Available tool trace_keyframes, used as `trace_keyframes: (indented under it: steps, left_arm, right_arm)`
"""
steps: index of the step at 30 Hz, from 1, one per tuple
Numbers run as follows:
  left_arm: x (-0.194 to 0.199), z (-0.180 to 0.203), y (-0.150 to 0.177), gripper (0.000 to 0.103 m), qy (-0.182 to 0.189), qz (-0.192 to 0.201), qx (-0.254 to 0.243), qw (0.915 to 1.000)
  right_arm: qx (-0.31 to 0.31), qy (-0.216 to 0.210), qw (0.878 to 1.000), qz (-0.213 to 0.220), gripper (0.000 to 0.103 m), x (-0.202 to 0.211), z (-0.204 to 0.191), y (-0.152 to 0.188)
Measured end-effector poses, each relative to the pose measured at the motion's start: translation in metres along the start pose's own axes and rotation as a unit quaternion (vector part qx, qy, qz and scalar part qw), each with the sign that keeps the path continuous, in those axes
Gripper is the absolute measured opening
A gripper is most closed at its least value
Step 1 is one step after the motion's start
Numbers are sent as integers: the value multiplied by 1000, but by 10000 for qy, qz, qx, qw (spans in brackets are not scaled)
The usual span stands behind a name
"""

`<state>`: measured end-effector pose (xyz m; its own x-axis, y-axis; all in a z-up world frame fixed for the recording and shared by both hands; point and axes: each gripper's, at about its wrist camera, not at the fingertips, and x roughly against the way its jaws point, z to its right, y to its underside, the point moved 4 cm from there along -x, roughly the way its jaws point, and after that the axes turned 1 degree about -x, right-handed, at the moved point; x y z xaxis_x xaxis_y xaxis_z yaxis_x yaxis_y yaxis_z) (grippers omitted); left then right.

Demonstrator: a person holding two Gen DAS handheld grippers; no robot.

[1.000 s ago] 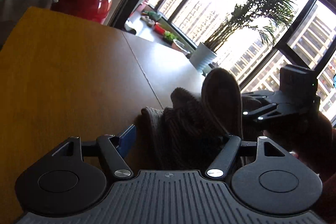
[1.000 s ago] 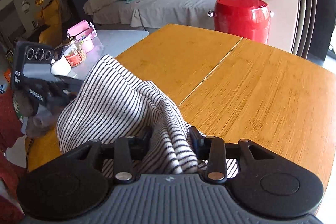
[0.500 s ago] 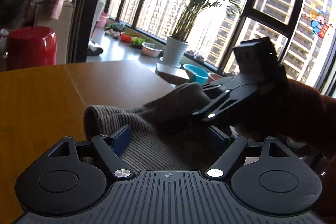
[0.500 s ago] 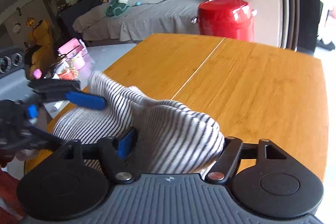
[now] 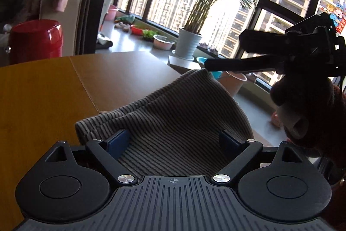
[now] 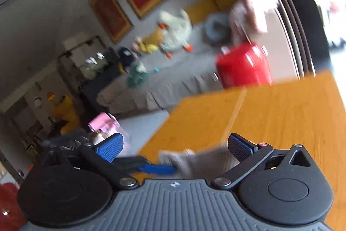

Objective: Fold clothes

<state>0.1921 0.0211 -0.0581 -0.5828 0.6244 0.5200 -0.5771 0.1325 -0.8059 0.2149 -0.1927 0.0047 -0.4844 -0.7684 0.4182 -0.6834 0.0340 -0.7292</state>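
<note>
A striped knit garment (image 5: 173, 122) lies bunched on the wooden table (image 5: 43, 101), between the wide-apart fingers of my left gripper (image 5: 175, 140). The cloth rests between the blue pads (image 5: 117, 141), and the jaws do not pinch it. My right gripper (image 5: 207, 63) shows at the upper right of the left wrist view, above the cloth's raised far edge. In the blurred right wrist view my right gripper (image 6: 175, 145) is open and empty, with the garment (image 6: 194, 160) low beneath it and a left gripper fingertip (image 6: 155, 168) beside the cloth.
A red pot (image 5: 34, 40) stands at the table's far left edge; it also shows in the right wrist view (image 6: 244, 65). A potted palm (image 5: 188, 44) and bowls stand by the windows. A sofa with toys (image 6: 173, 36) lies beyond the table.
Both grippers have opened and let go of the garment, which has dropped onto the table. My right gripper has lifted and tilted up, fast enough to blur its view.
</note>
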Motion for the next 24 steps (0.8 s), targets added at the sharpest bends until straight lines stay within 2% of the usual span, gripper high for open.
trace_keyframes:
  steps: [2, 3, 5, 7, 10, 15, 17, 20, 24]
  left_arm:
    - [0, -2, 1, 94, 16, 2, 0, 10000]
    - [0, -3, 2, 94, 15, -1, 0, 10000]
    - [1, -6, 3, 94, -8, -17, 18, 10000]
    - [3, -9, 4, 94, 37, 12, 34, 10000]
    - [8, -10, 4, 94, 59, 96, 71, 9999]
    - [26, 0, -12, 95, 151, 446, -94, 9988]
    - [24, 0, -16, 95, 85, 421, -145, 9990]
    - [4, -13, -12, 95, 10, 139, 63, 9999]
    - [-14, -25, -2, 95, -102, -73, 93, 9999]
  right_arm:
    - [-113, 732, 9967, -340, 103, -28, 21, 20]
    - [-28, 889, 9956, -289, 103, -34, 25, 27]
    - [242, 910, 9955, -60, 103, -35, 21, 31]
    - [289, 955, 9949, -119, 103, -36, 20, 31]
    - [179, 819, 9965, -41, 103, -32, 25, 34]
    - [-24, 592, 9981, 187, 103, -24, 33, 40]
    - [-108, 530, 9982, 272, 103, -22, 36, 41]
    - [-408, 388, 9978, 361, 103, -17, 42, 42]
    - [-600, 186, 9979, 141, 103, -8, 43, 39]
